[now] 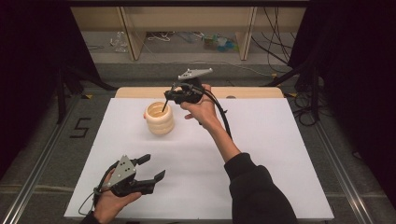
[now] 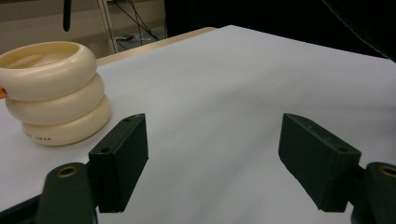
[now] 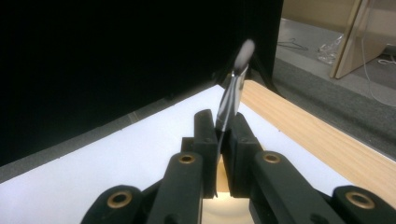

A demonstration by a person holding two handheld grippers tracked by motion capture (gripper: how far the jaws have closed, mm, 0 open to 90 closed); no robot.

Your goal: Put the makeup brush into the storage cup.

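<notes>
A cream ribbed cup [image 1: 159,119], shaped like stacked rings, stands on the white board [image 1: 261,154] left of centre. My right gripper [image 1: 172,96] hovers just above and behind the cup's rim, shut on a slim brush [image 1: 164,105] whose dark handle points down into the cup's mouth. In the right gripper view the jaws [image 3: 223,135] clamp the brush's silver ferrule [image 3: 231,100], and its pale bristle tip sticks out beyond them. My left gripper [image 1: 154,167] rests open near the front left of the board with nothing between its jaws. The left gripper [image 2: 212,154] faces the cup [image 2: 51,93].
The board lies on a wooden table whose far edge [image 1: 243,92] shows behind it. Black curtains hang on both sides. Cables and wooden frame legs [image 1: 133,37] lie on the floor beyond. A cable [image 1: 224,116] trails from the right gripper along the forearm.
</notes>
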